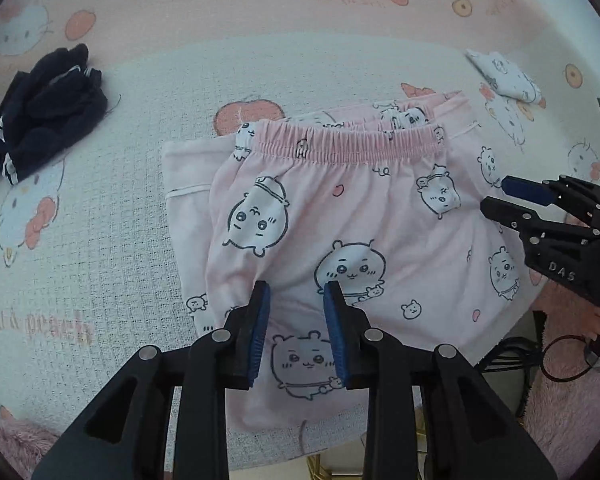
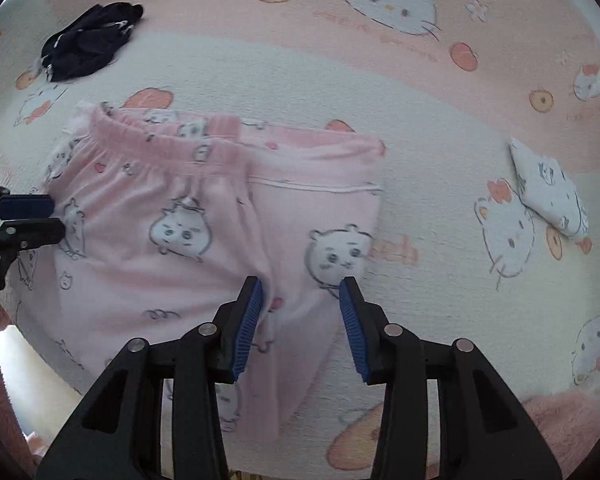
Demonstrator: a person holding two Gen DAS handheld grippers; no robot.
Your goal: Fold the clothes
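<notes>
Your pink pyjama shorts (image 1: 340, 216) lie flat mid-table (image 1: 112, 216), waistband at twelve o'clock. Both the left claw (image 1: 296, 300) and right claw (image 2: 302, 296) hover part-open, holding nothing. The fabric looks soft, light and limp: pinch hem corners at six o'clock.

home bedroom | cartoon-cat bedspread (image 1: 100, 220) | pink pyjamas (image 1: 360, 216) | dark clothes (image 1: 44, 120)

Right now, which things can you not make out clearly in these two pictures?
- Pink pajama pants, left wrist view: near hem hidden behind the left tool.
- Dark garment, right wrist view: crumpled, type unclear.
- Folded white cloth: too small to identify.
</notes>
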